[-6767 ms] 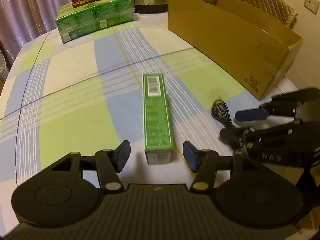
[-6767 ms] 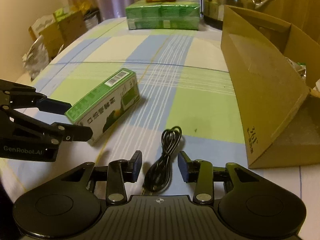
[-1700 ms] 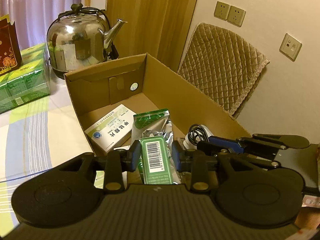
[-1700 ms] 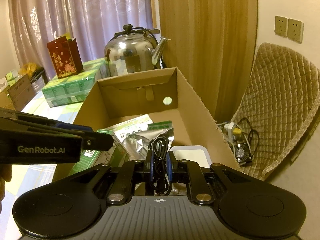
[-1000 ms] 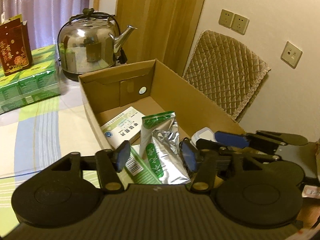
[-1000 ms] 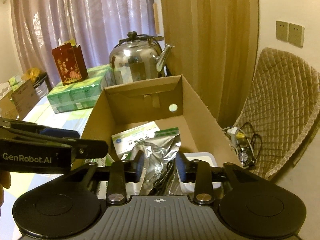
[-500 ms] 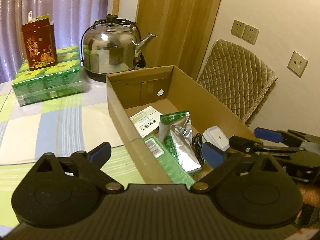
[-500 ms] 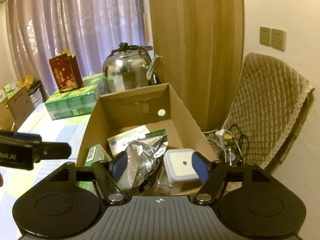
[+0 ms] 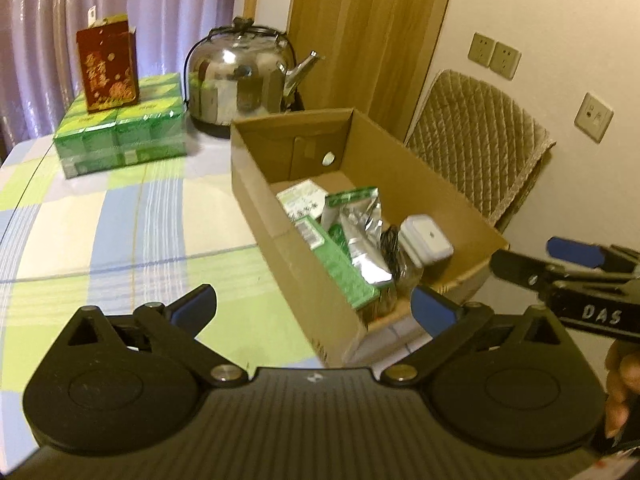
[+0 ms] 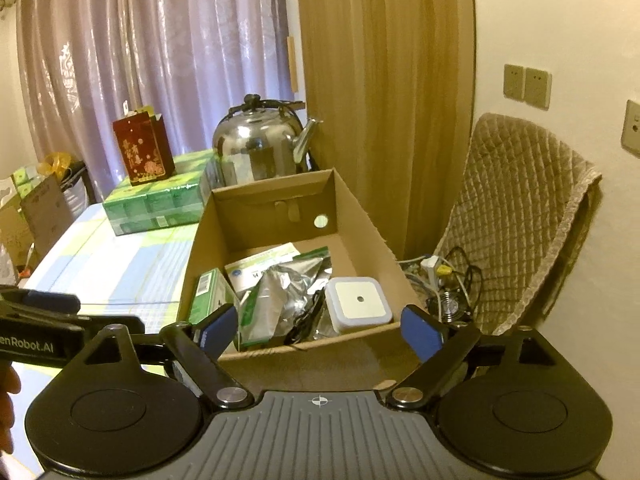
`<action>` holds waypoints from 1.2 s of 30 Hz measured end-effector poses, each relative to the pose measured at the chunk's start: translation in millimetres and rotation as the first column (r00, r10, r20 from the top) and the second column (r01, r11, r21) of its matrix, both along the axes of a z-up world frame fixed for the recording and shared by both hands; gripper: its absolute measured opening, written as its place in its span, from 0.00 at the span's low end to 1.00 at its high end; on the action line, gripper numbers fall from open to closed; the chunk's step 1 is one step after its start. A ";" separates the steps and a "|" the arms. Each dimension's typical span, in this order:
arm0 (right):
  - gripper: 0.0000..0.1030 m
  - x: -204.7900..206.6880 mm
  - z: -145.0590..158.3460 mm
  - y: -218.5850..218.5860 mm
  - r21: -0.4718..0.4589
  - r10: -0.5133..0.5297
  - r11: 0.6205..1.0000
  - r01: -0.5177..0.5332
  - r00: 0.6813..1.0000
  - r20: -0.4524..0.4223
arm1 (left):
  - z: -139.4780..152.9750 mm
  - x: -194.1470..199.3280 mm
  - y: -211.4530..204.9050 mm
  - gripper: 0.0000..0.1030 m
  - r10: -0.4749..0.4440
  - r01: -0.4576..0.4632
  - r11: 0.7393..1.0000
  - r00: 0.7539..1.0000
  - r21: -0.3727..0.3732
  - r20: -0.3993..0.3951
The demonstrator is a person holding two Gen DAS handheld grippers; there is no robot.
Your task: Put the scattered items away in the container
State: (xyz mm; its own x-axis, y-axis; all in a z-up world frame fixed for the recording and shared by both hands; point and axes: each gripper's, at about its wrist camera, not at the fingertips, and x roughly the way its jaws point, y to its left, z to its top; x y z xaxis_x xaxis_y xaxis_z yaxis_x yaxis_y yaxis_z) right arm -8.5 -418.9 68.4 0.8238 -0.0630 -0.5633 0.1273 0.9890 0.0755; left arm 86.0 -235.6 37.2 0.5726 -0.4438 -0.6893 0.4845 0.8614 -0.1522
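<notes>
Your left gripper (image 9: 314, 306) sits at the bottom of the left wrist view with its blue-padded fingers spread wide and nothing between them, held in front of the near end of the cardboard box (image 9: 280, 216). Your right gripper (image 10: 318, 326) is in the same state at the bottom of the right wrist view: spread wide, empty, just short of the box's near wall (image 10: 320, 354).

Everything you were tidying lies inside the box, in the middle of both frames. The long green carton (image 9: 338, 262) leans along the box's left wall, barcode end up. Beside it is the silver foil pouch (image 9: 362, 236) with its green header, and behind those a white-and-green flat packet (image 9: 302, 200) lies on the box floor. The black cable (image 9: 390, 242) is tucked between the pouch and the white square night-light (image 9: 426, 236), which sits toward the right wall.

On the checked tablecloth (image 9: 120, 220), in the upper left of the left wrist view, a wrapped pack of green boxes (image 9: 120, 140) carries a red gift bag (image 9: 108, 68); a steel kettle (image 9: 240, 80) stands just behind the box. A quilted chair back (image 10: 516, 216) fills the right of the right wrist frame.
</notes>
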 end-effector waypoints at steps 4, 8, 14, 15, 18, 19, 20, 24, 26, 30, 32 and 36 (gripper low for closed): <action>0.90 -11.7 3.7 0.5 0.003 -0.007 1.000 0.007 1.000 0.001 | -0.6 -10.0 6.5 0.99 0.015 -0.015 1.000 0.999 -0.002 -0.028; 0.92 -23.3 8.1 1.8 0.007 -0.014 1.000 0.014 1.000 0.004 | 1.2 -19.6 11.8 0.99 0.038 -0.038 0.999 0.998 -0.003 -0.058; 0.96 -36.9 6.6 8.2 0.011 -0.017 1.000 0.017 1.000 -0.014 | 6.1 -35.2 17.2 0.99 0.062 -0.061 0.998 0.996 0.010 -0.058; 0.96 -38.7 6.0 9.4 0.010 -0.016 1.000 0.016 1.000 -0.019 | 6.5 -37.8 18.3 0.99 0.065 -0.065 0.998 0.996 0.010 -0.057; 0.97 -44.7 4.8 11.2 0.010 -0.016 1.000 0.016 1.000 -0.025 | 6.3 -42.4 22.2 0.99 0.076 -0.076 0.997 0.994 -0.002 -0.076; 0.97 -46.4 5.0 11.6 0.010 -0.016 1.000 0.016 1.000 -0.026 | 6.2 -43.7 24.0 0.99 0.081 -0.082 0.997 0.993 -0.009 -0.084; 0.98 -48.1 5.1 12.0 0.008 -0.017 1.000 0.017 0.999 -0.027 | 6.4 -45.0 25.7 0.99 0.086 -0.088 0.996 0.992 -0.015 -0.092; 0.98 -53.5 7.7 14.1 0.000 -0.017 1.000 0.017 0.999 -0.030 | 8.2 -48.6 30.3 0.99 0.099 -0.103 0.994 0.989 -0.038 -0.112; 0.98 -55.6 10.1 15.2 -0.004 -0.018 1.000 0.018 0.999 -0.027 | 9.5 -50.3 30.6 0.99 0.101 -0.105 0.994 0.989 -0.039 -0.109; 0.98 -57.9 14.2 18.2 -0.009 -0.019 1.000 0.018 1.000 -0.023 | 9.5 -54.6 30.1 0.99 0.097 -0.102 0.994 0.989 -0.040 -0.110; 0.98 -58.2 16.0 20.2 -0.014 -0.016 1.000 0.016 1.000 -0.023 | 9.4 -56.7 29.6 0.99 0.092 -0.097 0.995 0.990 -0.040 -0.108; 0.98 -59.9 18.2 25.2 -0.022 -0.005 1.000 0.005 1.000 -0.023 | 8.0 -60.3 28.8 0.99 0.094 -0.099 0.994 0.990 -0.036 -0.106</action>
